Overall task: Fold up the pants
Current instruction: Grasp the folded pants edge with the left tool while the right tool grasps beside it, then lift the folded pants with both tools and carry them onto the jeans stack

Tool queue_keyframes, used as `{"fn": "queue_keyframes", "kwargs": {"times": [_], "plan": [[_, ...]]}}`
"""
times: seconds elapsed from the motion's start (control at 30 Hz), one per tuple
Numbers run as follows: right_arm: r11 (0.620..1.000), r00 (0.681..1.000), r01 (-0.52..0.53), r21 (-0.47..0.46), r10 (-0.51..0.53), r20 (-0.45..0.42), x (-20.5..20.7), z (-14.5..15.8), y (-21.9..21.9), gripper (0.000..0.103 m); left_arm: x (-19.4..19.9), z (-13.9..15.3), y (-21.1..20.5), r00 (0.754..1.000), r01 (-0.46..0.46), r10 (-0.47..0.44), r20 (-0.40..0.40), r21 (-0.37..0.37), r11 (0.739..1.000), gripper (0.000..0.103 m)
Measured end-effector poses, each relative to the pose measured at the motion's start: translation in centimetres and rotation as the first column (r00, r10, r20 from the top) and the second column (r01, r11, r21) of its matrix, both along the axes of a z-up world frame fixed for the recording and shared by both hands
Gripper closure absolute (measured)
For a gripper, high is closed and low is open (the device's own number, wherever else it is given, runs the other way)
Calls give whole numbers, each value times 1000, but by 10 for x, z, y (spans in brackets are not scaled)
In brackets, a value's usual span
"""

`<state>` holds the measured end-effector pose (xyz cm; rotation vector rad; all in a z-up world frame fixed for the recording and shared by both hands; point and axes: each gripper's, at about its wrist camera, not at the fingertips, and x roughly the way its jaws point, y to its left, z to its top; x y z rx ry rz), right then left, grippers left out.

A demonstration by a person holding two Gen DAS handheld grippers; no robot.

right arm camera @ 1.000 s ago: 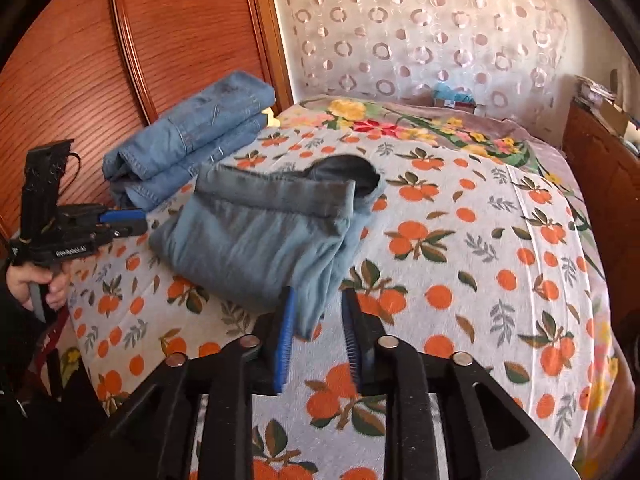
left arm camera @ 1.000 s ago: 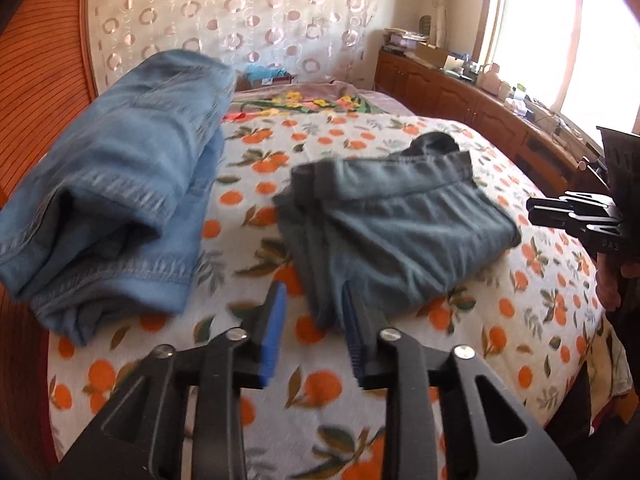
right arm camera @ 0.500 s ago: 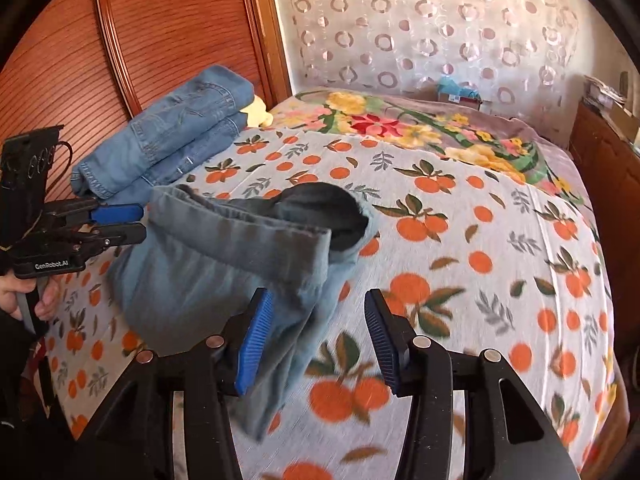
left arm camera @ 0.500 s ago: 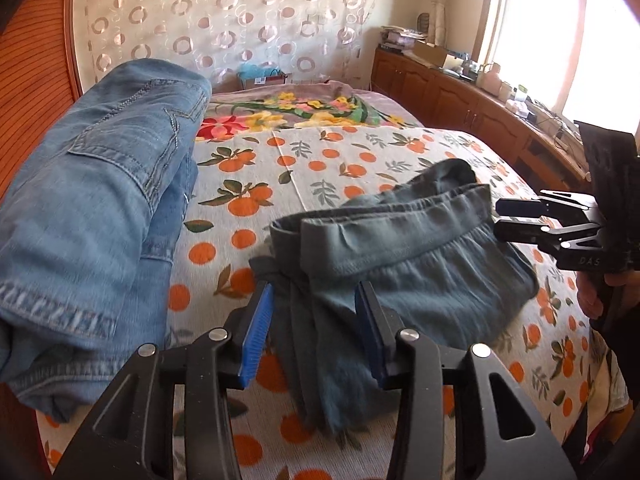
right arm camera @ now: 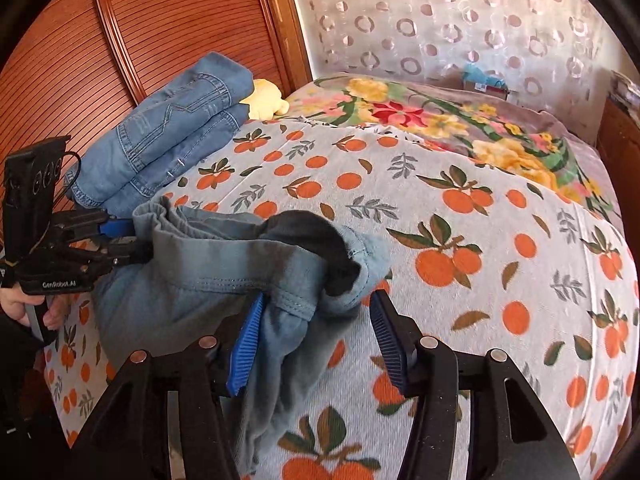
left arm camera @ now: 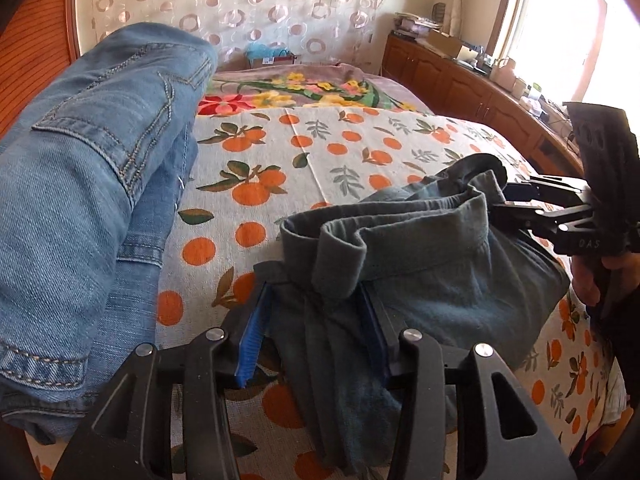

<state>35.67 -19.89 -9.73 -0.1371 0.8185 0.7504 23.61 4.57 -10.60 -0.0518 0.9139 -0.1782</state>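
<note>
Both grippers reach the grey pants' waistband

The left gripper point(left arm camera: 316, 320) and right gripper point(right arm camera: 316, 332), jaws spread, straddle opposite ends of the grey pants point(left arm camera: 432, 280) near the bed point(right arm camera: 500, 280) edge, apparently to pinch them.

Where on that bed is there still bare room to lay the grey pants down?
The widest free patch is orange-print sheet, bordered by the floral blanket beyond and the grey pants to the left. A narrower strip runs between the pants and the folded jeans. The near-left corner is crowded: jeans, pants, both tools.
</note>
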Motion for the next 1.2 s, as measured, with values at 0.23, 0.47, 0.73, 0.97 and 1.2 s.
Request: {"fn": "queue_keyframes", "kwargs": {"times": [0.23,0.47,0.73,0.97,1.2], "plan": [[999,1000,4,39,-4,-10,6,-8,-2,46,0,-1,1,1000,4,-4,20,1,1000,53],[1000,1000,-2,31,2,-4,-3,-8,1,46,9,0,-1,1000,16,-16,22,5,1000,53],[999,999,-44,22,44,5,-8,-7,6,68,11,-1,-5,998,49,-48,31,-5,999,72],[997,998,-57,55,57,-6,-14,-3,2,85,-1,4,-3,998,53,-50,48,-49,997,89],[994,997,-43,103,35,76,-37,24,-6,86,-35,31,2,993,39,-29,118,-84,996,90]]}}
